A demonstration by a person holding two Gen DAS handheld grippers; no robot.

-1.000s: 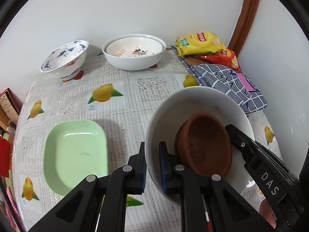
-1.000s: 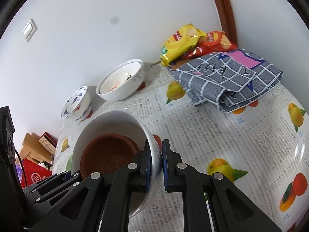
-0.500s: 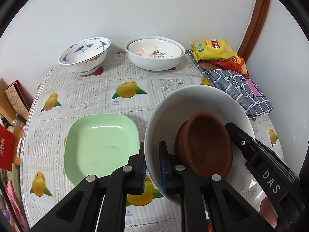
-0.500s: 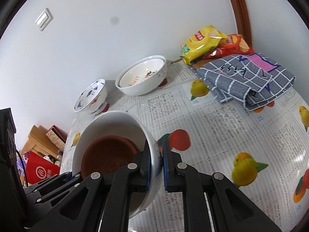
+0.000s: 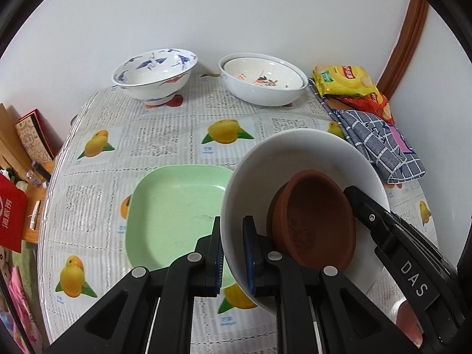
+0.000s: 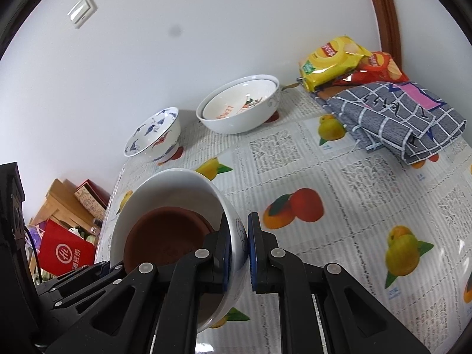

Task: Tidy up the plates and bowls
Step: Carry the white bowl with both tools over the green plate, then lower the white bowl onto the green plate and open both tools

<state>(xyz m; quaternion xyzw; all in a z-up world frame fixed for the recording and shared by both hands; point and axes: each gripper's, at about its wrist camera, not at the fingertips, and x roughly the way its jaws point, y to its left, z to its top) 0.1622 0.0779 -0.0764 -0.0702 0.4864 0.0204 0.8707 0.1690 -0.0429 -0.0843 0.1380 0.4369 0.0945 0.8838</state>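
You are pinching the white bowl (image 5: 298, 159) with both grippers, left gripper (image 5: 233, 253) and right gripper (image 6: 237, 255) clamped on opposite rims; green plate (image 5: 174, 206) is lying just left, below.

We see our left tool (image 5: 233, 253) pinching the rim of a white bowl (image 5: 301, 153) with a brown bowl (image 5: 312, 221) inside, above a green plate (image 5: 174, 206).
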